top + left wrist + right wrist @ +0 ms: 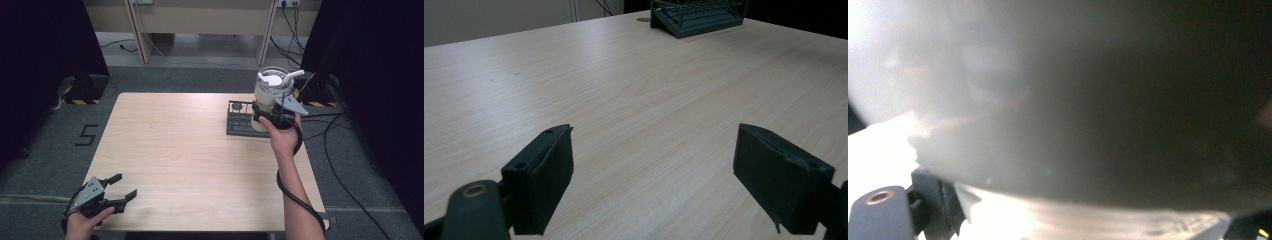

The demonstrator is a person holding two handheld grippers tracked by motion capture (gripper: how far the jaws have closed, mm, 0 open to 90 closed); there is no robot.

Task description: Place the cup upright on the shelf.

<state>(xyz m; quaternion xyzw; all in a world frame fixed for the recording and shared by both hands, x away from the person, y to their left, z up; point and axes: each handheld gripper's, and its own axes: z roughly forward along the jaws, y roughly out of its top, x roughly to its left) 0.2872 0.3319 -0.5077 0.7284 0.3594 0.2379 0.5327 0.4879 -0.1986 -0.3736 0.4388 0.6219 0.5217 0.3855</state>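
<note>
High view: right tongs [276, 111] clenched on white jug [271, 87] above dark rack [239, 120] at far desk [190, 160] edge; left tongs [121, 192] released, idle. Keep upright, lower slowly.

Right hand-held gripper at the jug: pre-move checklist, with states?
1. Right hand-held gripper at the jug: ok, it sits against the jug's lower body.
2. Jaws closed on the jug: cannot tell; the right gripper view is a close blur.
3. Jug upright: ok in the high view.
4. Jug clear of the rack: cannot tell; it stands right beside or on the rack's right end.
5. Left hand-held gripper free: ok, open, nothing between its jaws, at the table's near left corner.
</note>
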